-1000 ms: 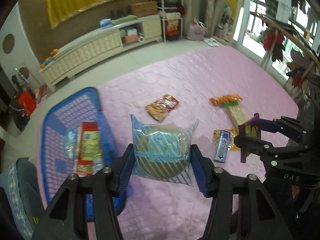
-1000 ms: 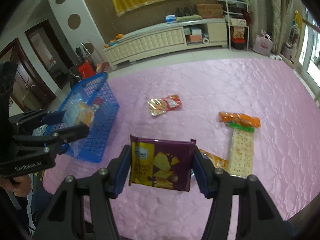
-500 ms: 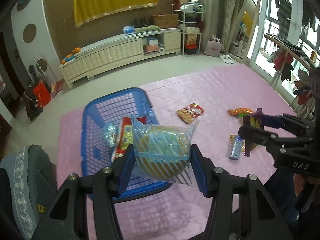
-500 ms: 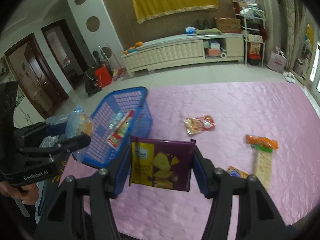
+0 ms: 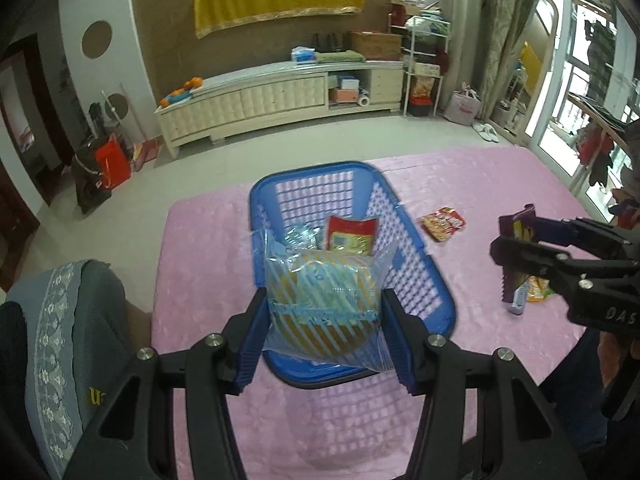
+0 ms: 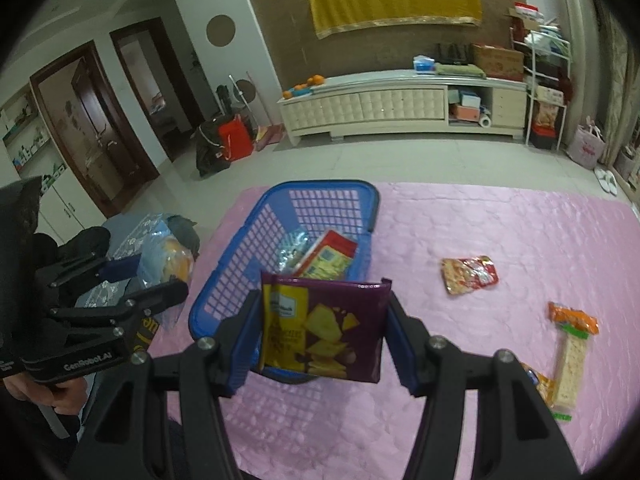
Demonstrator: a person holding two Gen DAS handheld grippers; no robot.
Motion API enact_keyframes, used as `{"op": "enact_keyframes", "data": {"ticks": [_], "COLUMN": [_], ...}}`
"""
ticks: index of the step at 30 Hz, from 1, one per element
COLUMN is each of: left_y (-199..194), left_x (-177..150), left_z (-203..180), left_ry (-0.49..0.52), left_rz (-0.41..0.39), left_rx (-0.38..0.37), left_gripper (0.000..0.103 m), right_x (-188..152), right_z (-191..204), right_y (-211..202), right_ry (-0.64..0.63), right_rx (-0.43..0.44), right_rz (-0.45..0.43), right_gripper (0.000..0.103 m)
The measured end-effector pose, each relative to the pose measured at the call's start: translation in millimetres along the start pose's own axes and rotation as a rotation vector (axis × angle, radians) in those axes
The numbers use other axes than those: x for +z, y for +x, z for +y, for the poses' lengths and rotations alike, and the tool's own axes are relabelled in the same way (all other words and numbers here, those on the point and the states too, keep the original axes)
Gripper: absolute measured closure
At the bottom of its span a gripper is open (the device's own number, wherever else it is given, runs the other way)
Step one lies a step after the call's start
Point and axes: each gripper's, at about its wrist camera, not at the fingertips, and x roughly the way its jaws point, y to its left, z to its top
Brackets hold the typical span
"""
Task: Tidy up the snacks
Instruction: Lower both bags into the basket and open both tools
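- Pink quilted mat [image 6: 500, 240] covers the floor, with a long cream cabinet [image 6: 400, 108] against the far wall.
- Blue basket [image 5: 420, 280] sits on the mat, holding a red-and-yellow packet [image 5: 352, 234] and what looks like a crinkled clear wrapper.
- Left gripper [image 5: 324, 332] is clamped on a blue-striped clear bag [image 5: 324, 292], above the basket's near end.
- Right gripper [image 6: 320, 328] is clamped on a purple snack pack [image 6: 324, 328], at the basket's near rim.
- Red snack pouch [image 6: 470, 274] and cracker sleeve [image 6: 572, 360] lie loose on the mat.

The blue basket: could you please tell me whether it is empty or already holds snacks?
Not empty. The basket already holds a red-and-yellow packet and a clear wrapped item; both lie inside its walls.
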Motion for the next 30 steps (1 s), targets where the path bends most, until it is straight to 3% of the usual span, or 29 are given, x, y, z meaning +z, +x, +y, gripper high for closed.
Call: {"op": "enact_keyframes", "data": {"ticks": [13, 17, 22, 24, 26, 30], "left_y": [18.4, 29.6, 39.8, 40.9, 40.1, 39.0], "left_x": [-3.0, -4.6, -9.8, -11.3, -11.5, -12.4], "left_z": [18.3, 21.3, 24.5, 25.9, 25.9, 25.2], "left_ry": [-0.03, -0.039, -0.05, -0.052, -0.05, -0.045], "left_rz": [0.015, 0.026, 0.051, 0.054, 0.056, 0.058], "left_rx": [-0.008, -0.024, -0.031, -0.034, -0.034, -0.036], "left_gripper": [0.051, 0.051, 0.051, 0.051, 0.051, 0.051], "right_x": [5.4, 0.5, -3.4, -5.0, -6.3, -8.8], "right_z": [24.1, 28.0, 25.6, 25.3, 23.3, 15.3], "right_y": [44.6, 65.6, 82.0, 84.7, 84.0, 71.3], "right_ry": [-0.065, -0.094, -0.08, -0.078, -0.067, -0.03], "right_rx": [0.002, 0.024, 0.018, 0.022, 0.01, -0.013], "right_rz": [0.088, 0.174, 0.219, 0.233, 0.237, 0.192], "right_gripper": [0.04, 0.04, 0.039, 0.035, 0.02, 0.011]}}
